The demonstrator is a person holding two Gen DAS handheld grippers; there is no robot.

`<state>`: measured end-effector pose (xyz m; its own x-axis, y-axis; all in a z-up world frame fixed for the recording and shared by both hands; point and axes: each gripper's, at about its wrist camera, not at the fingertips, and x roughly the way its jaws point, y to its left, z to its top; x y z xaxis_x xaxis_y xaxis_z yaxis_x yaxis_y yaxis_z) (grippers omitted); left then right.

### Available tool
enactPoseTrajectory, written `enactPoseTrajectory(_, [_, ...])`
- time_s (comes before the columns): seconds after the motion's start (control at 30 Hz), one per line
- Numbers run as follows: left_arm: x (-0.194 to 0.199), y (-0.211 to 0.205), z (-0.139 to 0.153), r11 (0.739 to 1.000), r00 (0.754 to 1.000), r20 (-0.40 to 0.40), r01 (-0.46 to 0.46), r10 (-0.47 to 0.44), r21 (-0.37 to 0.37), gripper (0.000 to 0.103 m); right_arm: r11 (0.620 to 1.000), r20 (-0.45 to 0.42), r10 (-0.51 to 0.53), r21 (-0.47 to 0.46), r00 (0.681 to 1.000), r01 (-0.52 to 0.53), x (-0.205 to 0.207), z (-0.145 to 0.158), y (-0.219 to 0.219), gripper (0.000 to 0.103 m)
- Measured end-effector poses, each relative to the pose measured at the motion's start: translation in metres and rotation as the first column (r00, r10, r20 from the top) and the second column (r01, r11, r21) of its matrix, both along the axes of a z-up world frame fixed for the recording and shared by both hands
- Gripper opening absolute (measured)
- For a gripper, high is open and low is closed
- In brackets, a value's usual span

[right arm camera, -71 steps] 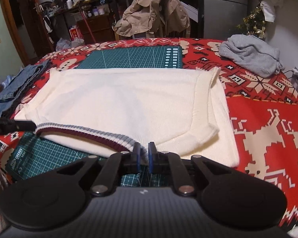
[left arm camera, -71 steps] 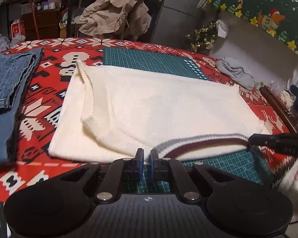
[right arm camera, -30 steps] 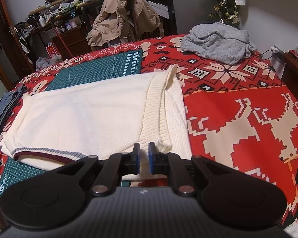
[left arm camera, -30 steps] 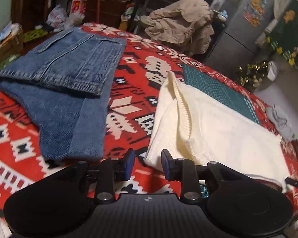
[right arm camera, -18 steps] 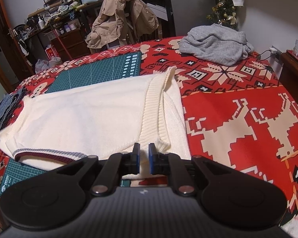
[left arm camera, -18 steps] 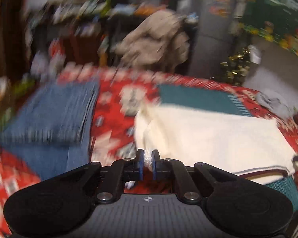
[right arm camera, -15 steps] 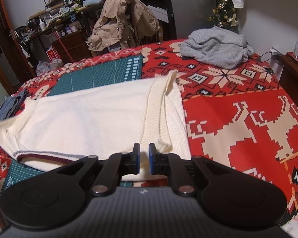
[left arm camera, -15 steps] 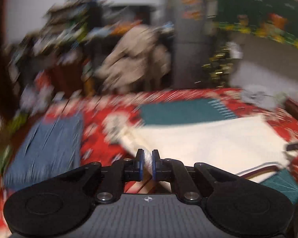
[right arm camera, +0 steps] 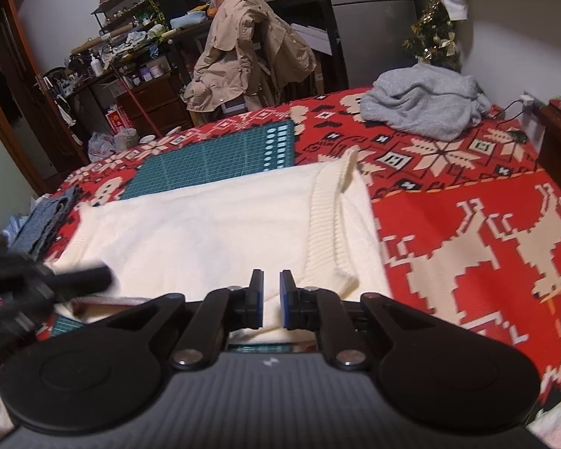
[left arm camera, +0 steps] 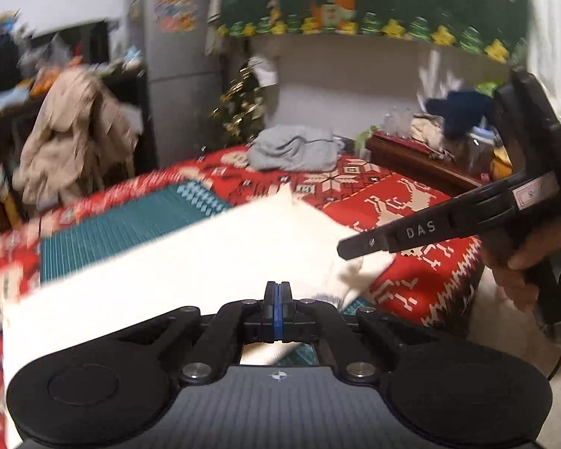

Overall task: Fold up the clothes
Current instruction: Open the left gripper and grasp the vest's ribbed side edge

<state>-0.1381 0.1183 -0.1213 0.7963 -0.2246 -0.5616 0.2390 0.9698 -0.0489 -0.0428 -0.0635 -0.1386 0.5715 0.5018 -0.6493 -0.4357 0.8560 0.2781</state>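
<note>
A cream knit sweater (right arm camera: 213, 224) lies on the red patterned tablecloth (right arm camera: 467, 224), partly over a green cutting mat (right arm camera: 220, 157). It also shows in the left wrist view (left arm camera: 175, 273). My left gripper (left arm camera: 276, 295) is shut on the sweater's left edge and holds it lifted over the sweater body. It appears blurred at the left of the right wrist view (right arm camera: 74, 280). My right gripper (right arm camera: 271, 292) is slightly open at the sweater's near edge beside the ribbed sleeve cuff (right arm camera: 329, 224), gripping nothing. It also shows in the left wrist view (left arm camera: 348, 249).
A crumpled grey garment (right arm camera: 422, 101) lies at the table's far right. Folded blue jeans (right arm camera: 45, 220) lie at the left edge. A chair with a tan jacket (right arm camera: 250, 48) stands behind the table. A wooden side table (left arm camera: 430, 164) stands to the right.
My left gripper closed on the sweater's left edge and has swung it up and rightward over the sweater. My right gripper has opened slightly and stayed at the near edge.
</note>
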Motion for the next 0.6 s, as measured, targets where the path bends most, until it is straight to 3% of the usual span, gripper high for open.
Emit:
enactPoseTrajectory(0.07, [-0.007, 0.023, -0.004, 0.993, 0.994, -0.034, -0.107, 0.105, -0.055, 0.006, 1.0, 0.003, 0.017, 0.001, 1.0, -0.017, -0.001, 0.001, 0.005, 0.01])
enactPoseTrajectory(0.13, [-0.018, 0.056, -0.008, 0.965, 0.971, -0.073, -0.234, 0.227, -0.12, 0.006, 1.0, -0.003, 0.028, 0.006, 1.0, -0.028, -0.001, 0.0, 0.01, 0.01])
enactPoseTrajectory(0.2, [-0.03, 0.092, -0.013, 0.91, 0.928, -0.118, -0.37, 0.354, -0.186, 0.007, 0.999, -0.012, 0.034, 0.011, 0.999, -0.034, 0.0, -0.001, 0.015, 0.01])
enactPoseTrajectory(0.27, [-0.044, 0.127, -0.018, 0.837, 0.866, -0.153, -0.5, 0.476, -0.225, 0.011, 0.999, -0.016, 0.044, 0.01, 0.999, -0.044, -0.001, -0.002, 0.019, 0.01])
enactPoseTrajectory(0.4, [-0.061, 0.175, -0.027, 0.714, 0.756, -0.203, -0.654, 0.622, -0.249, 0.016, 0.998, -0.022, 0.064, 0.007, 0.998, -0.063, -0.001, -0.004, 0.028, 0.01])
enactPoseTrajectory(0.5, [-0.061, 0.187, -0.032, 0.685, 0.723, -0.231, -0.691, 0.652, -0.23, 0.019, 0.998, -0.027, 0.07, 0.004, 0.997, -0.07, -0.001, -0.005, 0.032, 0.01])
enactPoseTrajectory(0.6, [-0.063, 0.191, -0.038, 0.686, 0.719, -0.246, -0.695, 0.65, -0.216, 0.026, 0.998, -0.029, 0.068, -0.004, 0.997, -0.068, -0.002, -0.005, 0.032, 0.01])
